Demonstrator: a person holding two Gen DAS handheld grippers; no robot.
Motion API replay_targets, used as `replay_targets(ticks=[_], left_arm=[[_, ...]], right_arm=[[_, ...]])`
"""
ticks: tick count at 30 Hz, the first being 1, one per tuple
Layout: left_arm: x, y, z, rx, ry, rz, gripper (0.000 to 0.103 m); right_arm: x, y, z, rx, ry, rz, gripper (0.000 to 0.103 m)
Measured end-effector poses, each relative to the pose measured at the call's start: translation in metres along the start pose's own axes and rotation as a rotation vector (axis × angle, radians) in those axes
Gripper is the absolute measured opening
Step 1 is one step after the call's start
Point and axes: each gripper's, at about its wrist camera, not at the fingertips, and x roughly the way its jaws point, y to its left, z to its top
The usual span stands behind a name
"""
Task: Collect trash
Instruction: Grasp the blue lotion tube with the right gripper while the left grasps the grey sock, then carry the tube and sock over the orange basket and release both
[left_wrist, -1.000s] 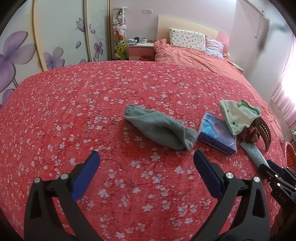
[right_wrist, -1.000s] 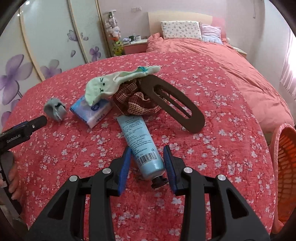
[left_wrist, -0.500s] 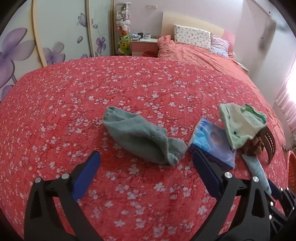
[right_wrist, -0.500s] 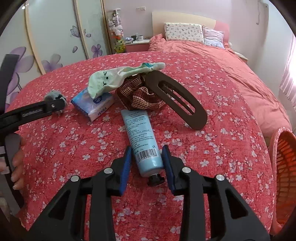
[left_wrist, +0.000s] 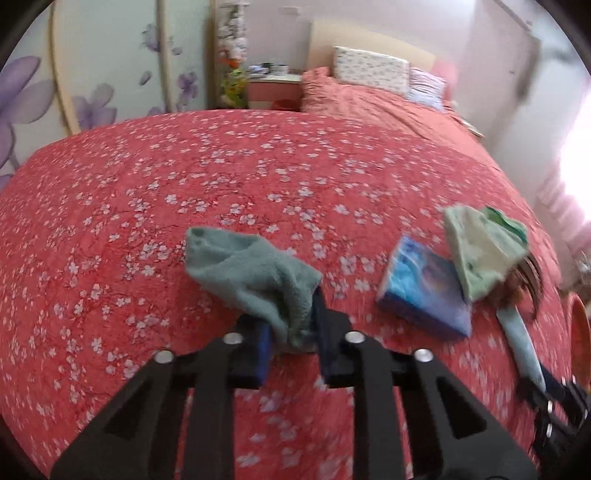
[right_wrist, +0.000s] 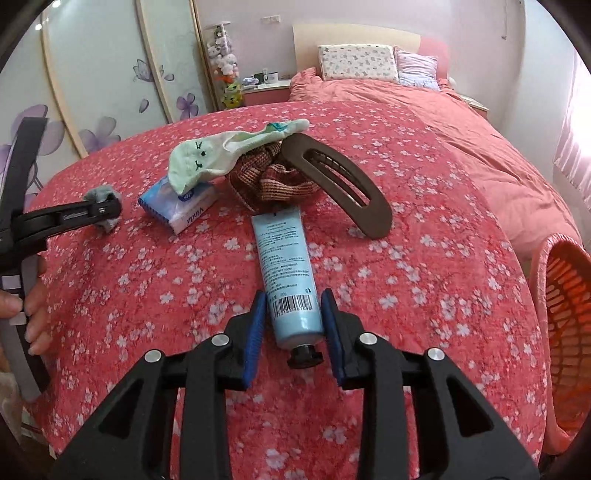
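Left wrist view: grey-green sock (left_wrist: 251, 273) at centre frame is clamped at its near end by the left gripper (left_wrist: 291, 339); tissue pack (left_wrist: 424, 291) is seen right of it. Right wrist view: blue tube (right_wrist: 288, 273) at centre is bracketed, jaws closed on its cap end, by the right gripper (right_wrist: 291, 325); orange basket (right_wrist: 565, 306) at right edge.

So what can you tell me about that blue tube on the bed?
The hand cream tube is pale blue, soft-looking plastic, printed with small text and a barcode near its black screw cap. It lies flat on the red flowered bedspread, cap toward the camera. Its cap end sits between the right gripper fingers, which flank it closely. Its far end reaches the brown knitted scrunchie.
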Motion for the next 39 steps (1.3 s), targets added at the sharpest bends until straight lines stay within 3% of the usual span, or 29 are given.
replay_targets(ticks=[3,5,7,14,15,17,18,21,31,39], left_arm=[[-0.008,0.011,-0.014,0.039,0.005,-0.045,0.021],[-0.011,0.017,-0.019,0.039,0.003,-0.049,0.029],[-0.011,0.019,-0.021,0.026,-0.002,-0.033,0.045],[-0.006,0.025,-0.014,-0.064,-0.002,-0.02,0.049],[-0.005,0.025,-0.013,-0.071,-0.004,-0.018,0.048],[-0.005,0.024,-0.012,-0.084,-0.006,-0.019,0.038],[-0.004,0.024,-0.01,-0.087,-0.005,-0.024,0.027],[0.0,0.025,-0.003,-0.095,-0.002,-0.043,0.016],[-0.03,0.016,-0.023,-0.007,-0.046,-0.077,0.014],[-0.075,-0.021,-0.027,0.093,-0.107,-0.158,0.014]], right_arm=[[-0.003,-0.004,-0.005,0.004,-0.003,0.003,0.029],[-0.003,-0.004,-0.005,0.009,-0.003,0.004,0.03],[-0.001,-0.003,-0.003,0.019,0.001,0.0,0.03],[0.003,0.0,0.003,0.034,0.008,-0.013,0.03],[0.004,0.001,0.004,0.039,0.01,-0.015,0.03],[0.006,0.004,0.007,0.043,0.011,-0.019,0.03],[0.006,0.003,0.005,0.042,0.01,-0.021,0.03],[0.006,0.006,0.005,0.03,0.0,-0.03,0.029],[-0.018,-0.007,-0.014,0.06,-0.042,0.006,0.027],[-0.054,-0.019,-0.016,0.107,-0.125,0.018,0.027]])
